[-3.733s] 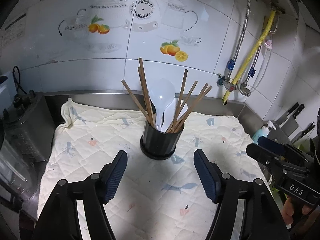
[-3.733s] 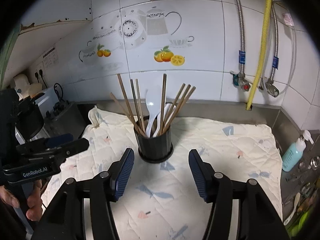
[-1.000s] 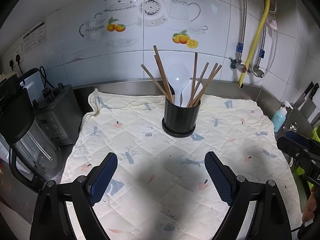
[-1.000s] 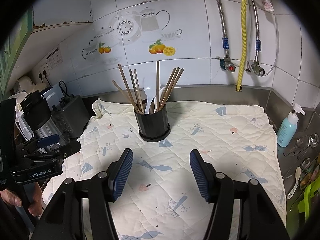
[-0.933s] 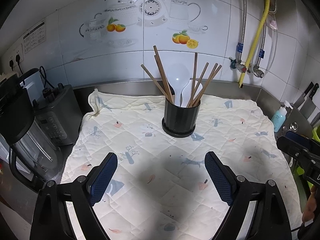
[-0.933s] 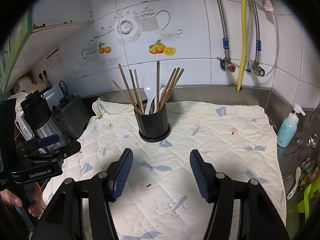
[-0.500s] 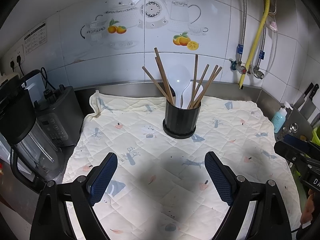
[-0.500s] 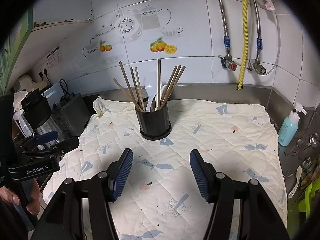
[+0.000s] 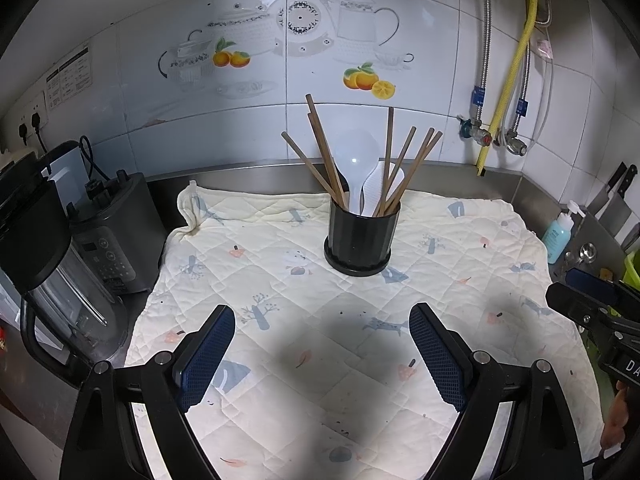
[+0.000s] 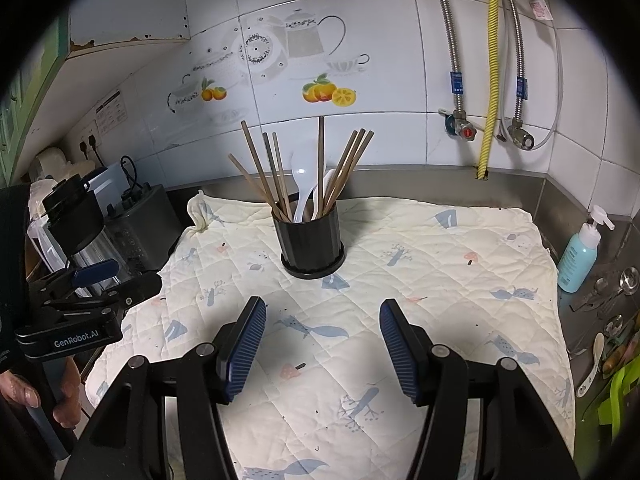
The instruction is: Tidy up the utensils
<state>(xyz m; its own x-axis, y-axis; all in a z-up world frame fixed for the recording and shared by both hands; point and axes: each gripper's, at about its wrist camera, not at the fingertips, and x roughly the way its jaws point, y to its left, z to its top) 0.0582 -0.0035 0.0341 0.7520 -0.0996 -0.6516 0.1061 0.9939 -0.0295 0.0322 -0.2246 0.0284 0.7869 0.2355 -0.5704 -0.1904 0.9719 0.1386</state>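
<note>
The left hand-held gripper (image 9: 322, 346) hangs above the near part of the quilted cloth (image 9: 460, 264), tilted downward, its blue-padded jaws standing well apart with nothing between them. The right hand-held gripper (image 10: 322, 340) sits in the same tilted pose over the cloth, its jaws likewise apart and empty. In the right wrist view a hand (image 10: 44, 392) grips the left tool's handle at the left edge.

Ahead of both, the cloth is bare up to the black utensil holder (image 9: 362, 238), which stands upright near the cloth's far edge, well apart from either set of fingertips. The cloth covers the steel table (image 10: 560, 196) almost to the tiled wall.

In the holder stand eight brown chopsticks (image 10: 276, 172), fanned outward, and two white spoons (image 9: 354, 168) between them. Left of the cloth are a blender (image 9: 48, 264) and a dark appliance (image 9: 120, 232) just beside it. To the right stands one blue soap bottle (image 10: 580, 256), with loose spoons (image 10: 620, 280) beyond it.
</note>
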